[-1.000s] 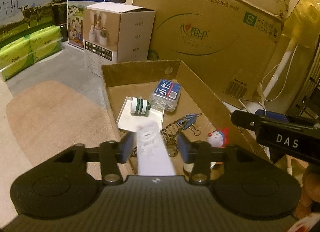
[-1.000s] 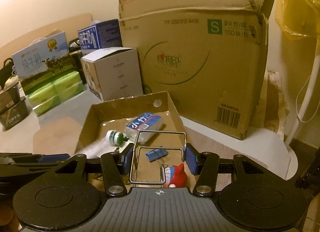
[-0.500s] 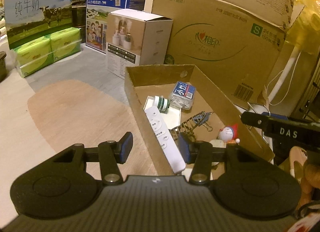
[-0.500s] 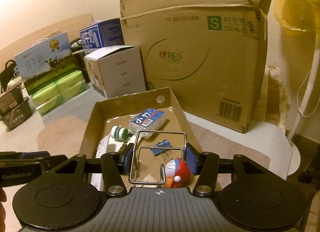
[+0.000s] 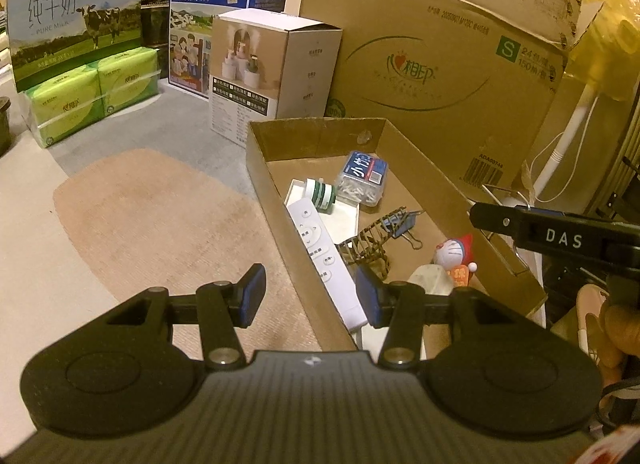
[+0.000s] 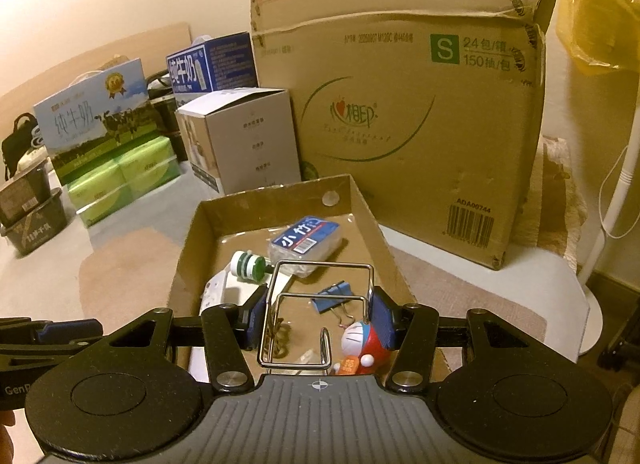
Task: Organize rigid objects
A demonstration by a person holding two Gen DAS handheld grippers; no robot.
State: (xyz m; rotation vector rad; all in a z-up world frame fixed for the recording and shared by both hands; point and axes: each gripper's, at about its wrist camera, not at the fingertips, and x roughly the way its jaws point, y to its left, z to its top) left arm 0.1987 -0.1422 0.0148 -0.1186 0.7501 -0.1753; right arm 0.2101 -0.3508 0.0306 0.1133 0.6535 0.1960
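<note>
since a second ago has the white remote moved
Yes. The white remote was between the left gripper pads over the cardboard tray; now it lies inside along the tray's left wall, and the gripper is empty.

Shiny metal wire rack [image 6: 318, 314]; matt cardboard tray [image 6: 192, 248]; glossy white plastic remote [image 5: 324, 252].

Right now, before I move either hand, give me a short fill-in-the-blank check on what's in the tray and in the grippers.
1. The right gripper is shut on a bent ____ frame.
2. The white remote lies inside the cardboard ____, along its left wall.
3. The left gripper holds ____.
4. The binder clip is coloured ____.

Missing words: wire; tray; nothing; blue
</note>
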